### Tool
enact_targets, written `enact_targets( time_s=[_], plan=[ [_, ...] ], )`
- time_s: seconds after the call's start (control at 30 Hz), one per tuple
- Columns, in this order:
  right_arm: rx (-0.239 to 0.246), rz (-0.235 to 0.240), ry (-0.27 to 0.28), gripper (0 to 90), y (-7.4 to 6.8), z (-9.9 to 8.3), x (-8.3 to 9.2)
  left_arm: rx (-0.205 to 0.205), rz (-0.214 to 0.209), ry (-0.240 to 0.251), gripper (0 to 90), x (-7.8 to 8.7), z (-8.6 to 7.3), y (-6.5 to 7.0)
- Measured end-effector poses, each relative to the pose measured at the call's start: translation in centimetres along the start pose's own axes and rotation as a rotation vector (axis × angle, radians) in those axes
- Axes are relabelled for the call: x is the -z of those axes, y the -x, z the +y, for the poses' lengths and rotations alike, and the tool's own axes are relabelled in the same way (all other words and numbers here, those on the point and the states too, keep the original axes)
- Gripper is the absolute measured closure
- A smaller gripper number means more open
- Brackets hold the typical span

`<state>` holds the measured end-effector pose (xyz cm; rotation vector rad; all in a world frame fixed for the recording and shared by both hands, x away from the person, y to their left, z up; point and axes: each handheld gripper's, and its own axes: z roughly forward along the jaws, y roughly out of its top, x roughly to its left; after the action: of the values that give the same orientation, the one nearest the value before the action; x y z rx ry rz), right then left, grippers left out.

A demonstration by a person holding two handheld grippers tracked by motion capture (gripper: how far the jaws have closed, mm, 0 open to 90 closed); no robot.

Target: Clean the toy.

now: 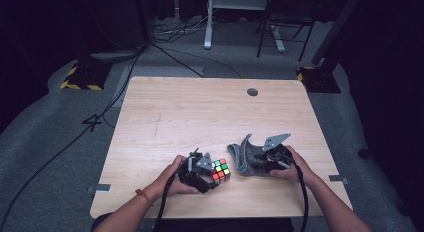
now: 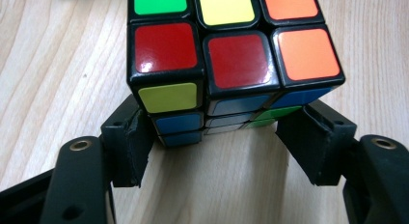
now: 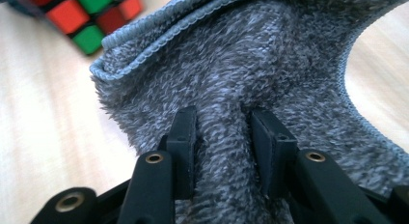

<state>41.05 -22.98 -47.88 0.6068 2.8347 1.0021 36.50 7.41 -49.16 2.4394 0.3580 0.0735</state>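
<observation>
A Rubik's cube [image 1: 221,170] sits on the wooden table [image 1: 200,117] near its front edge. My left gripper [image 1: 210,175] reaches it from the left. In the left gripper view the cube [image 2: 231,55] stands between the two jaws, whose pads touch its lower near corners, so my left gripper [image 2: 219,120] is shut on the cube. Just right of the cube lies a grey fluffy cloth [image 1: 245,158], bunched up. My right gripper [image 1: 257,161] holds it from the right. In the right gripper view my right gripper [image 3: 223,115] pinches a fold of the cloth [image 3: 270,55], and the cube [image 3: 77,11] is at upper left.
A round cable hole [image 1: 252,92] lies near the table's far edge. Small tape marks [image 1: 102,187] sit at the left and right front edges. Cables, desk legs [image 1: 207,22] and yellow-black striped bases [image 1: 80,79] stand on the floor beyond the table.
</observation>
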Motion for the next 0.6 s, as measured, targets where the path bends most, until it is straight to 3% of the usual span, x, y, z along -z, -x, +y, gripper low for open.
enact_targets(
  time_s=[0.1, 0.3, 0.37, 0.6],
  plan=[
    [0.034, 0.013, -0.032, 62.4, -0.8, 0.2, 0.1, 0.003, 0.0, 0.02, 31.7, -0.2, 0.1, -0.3],
    [0.049, 0.002, -0.046, 53.4, -1.9, -0.2, 0.4, 0.01, -0.009, 0.057, 21.5, -0.1, 0.6, 0.0],
    [0.055, 0.0, -0.041, 51.3, -2.0, -0.3, 0.5, 0.018, -0.006, 0.063, 16.8, -0.3, 0.8, -0.1],
    [0.058, -0.03, 0.029, 41.6, -2.1, -0.5, 0.7, 0.013, -0.009, 0.072, 16.9, -0.7, 1.5, 0.0]
  ],
)
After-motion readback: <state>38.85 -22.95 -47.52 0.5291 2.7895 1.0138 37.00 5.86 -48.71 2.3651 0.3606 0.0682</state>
